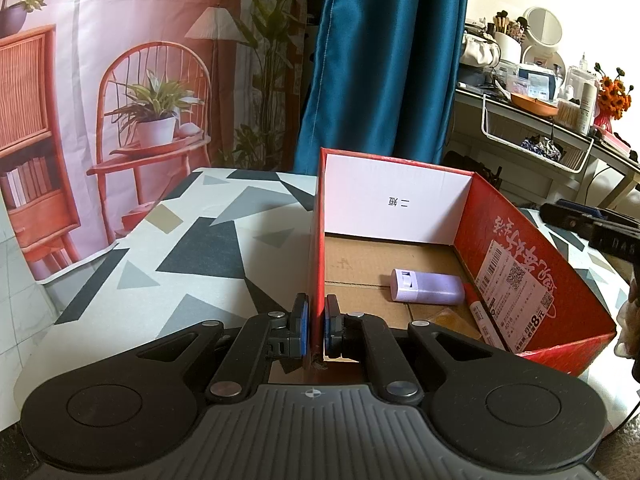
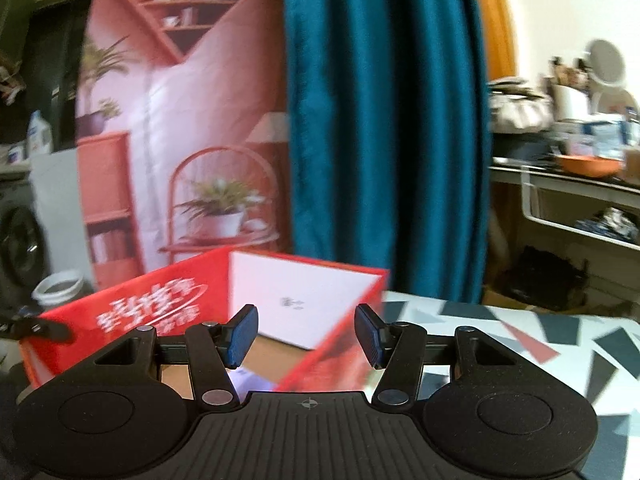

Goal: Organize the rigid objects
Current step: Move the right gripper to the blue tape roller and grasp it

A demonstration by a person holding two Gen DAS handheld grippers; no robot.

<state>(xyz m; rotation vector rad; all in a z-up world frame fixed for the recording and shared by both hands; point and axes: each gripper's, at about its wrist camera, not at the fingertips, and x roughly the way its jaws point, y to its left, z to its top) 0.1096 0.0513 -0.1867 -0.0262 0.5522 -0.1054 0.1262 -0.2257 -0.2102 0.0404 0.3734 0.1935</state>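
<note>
A red cardboard box [image 1: 532, 264] with a white inner end wall stands open on the patterned table. My left gripper [image 1: 316, 322] is shut on the box's left wall near its front corner. Inside lie a lilac tube-shaped container [image 1: 428, 286] and a red-and-white marker [image 1: 482, 316] by the right wall. In the blurred right wrist view my right gripper [image 2: 306, 334] is open and empty, above the box's right wall [image 2: 332, 352]. The lilac container [image 2: 250, 386] shows below it.
The table [image 1: 188, 248] has a grey, black and white geometric cloth. A printed backdrop and a teal curtain [image 1: 384, 60] hang behind. A cluttered shelf [image 1: 540, 92] stands at the right. A white bucket [image 2: 58, 286] stands at the left of the right wrist view.
</note>
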